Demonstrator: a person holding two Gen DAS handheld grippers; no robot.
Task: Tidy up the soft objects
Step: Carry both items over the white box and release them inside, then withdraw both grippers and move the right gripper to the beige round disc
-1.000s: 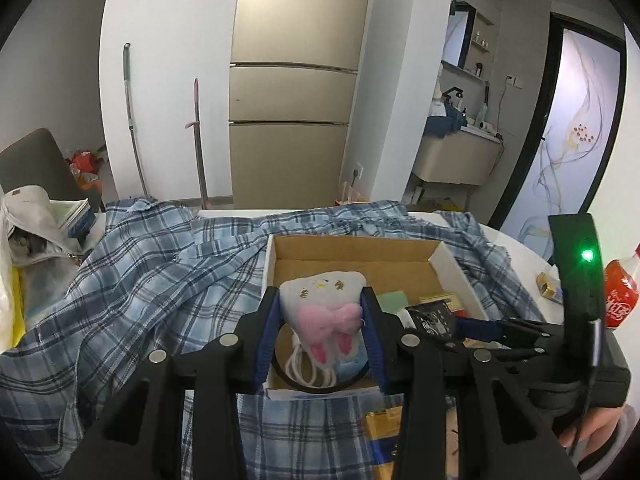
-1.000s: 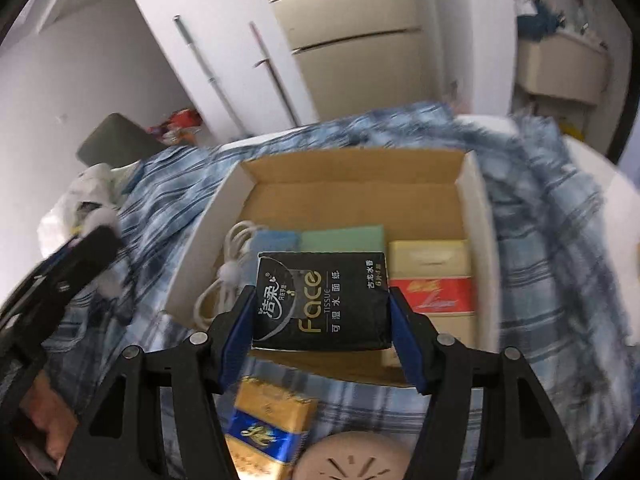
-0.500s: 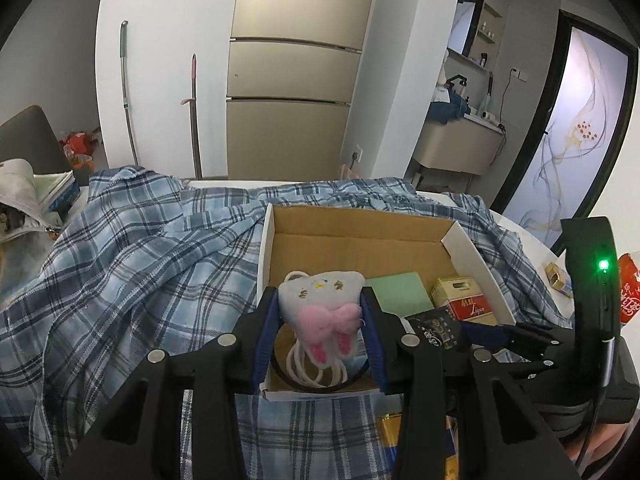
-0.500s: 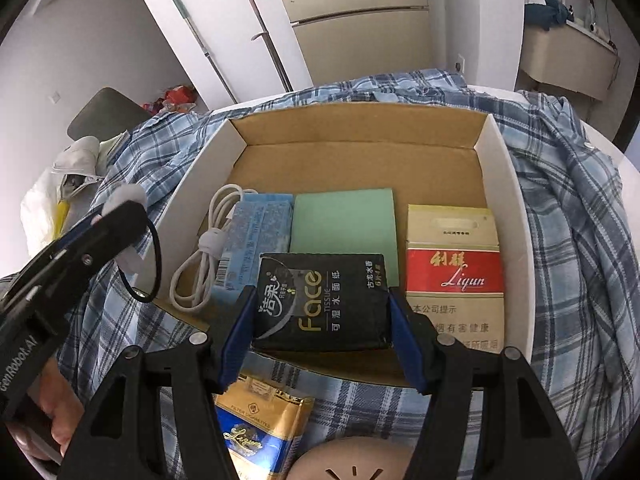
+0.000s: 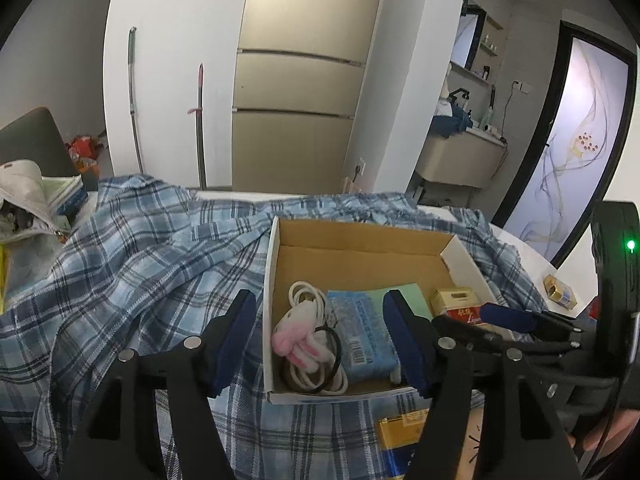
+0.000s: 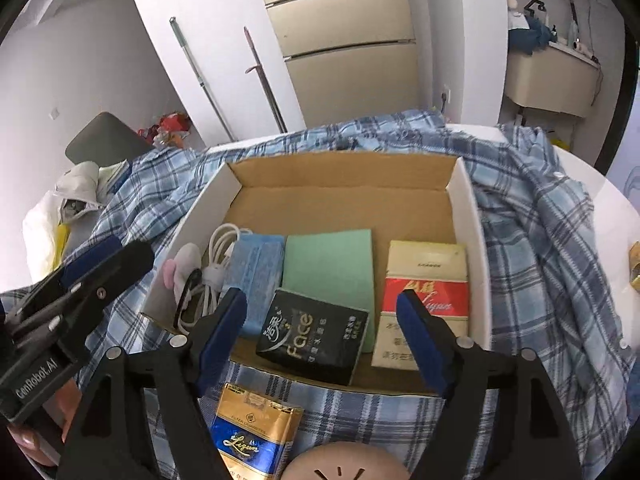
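An open cardboard box [image 5: 276, 264] [image 6: 466, 216] sits on a blue plaid cloth. My left gripper [image 5: 320, 340] is open over the box's near left corner. The pink-and-white plush hair tie [image 5: 298, 334] [image 6: 180, 268] lies free in the box on a white cable [image 5: 308, 292]. My right gripper [image 6: 320, 336] is open. The black Face tissue pack [image 6: 316, 334] lies free between its fingers, leaning on a green pack [image 6: 332, 256] at the box's front. A blue tissue pack [image 5: 360, 332] [image 6: 256, 272] and a red-and-white Liqun pack [image 6: 426, 296] also lie in the box.
A blue-and-gold Liqun pack [image 6: 250, 432] and a tan round object [image 6: 344, 460] lie on the plaid cloth [image 5: 120, 272] in front of the box. Bags and papers [image 5: 28, 204] are piled at far left. A small gold box [image 5: 560, 290] sits on the white table at right.
Both grippers opened. The left let the plush hair tie drop into the box's left side. The right let go of the black Face pack, which now rests in the box.
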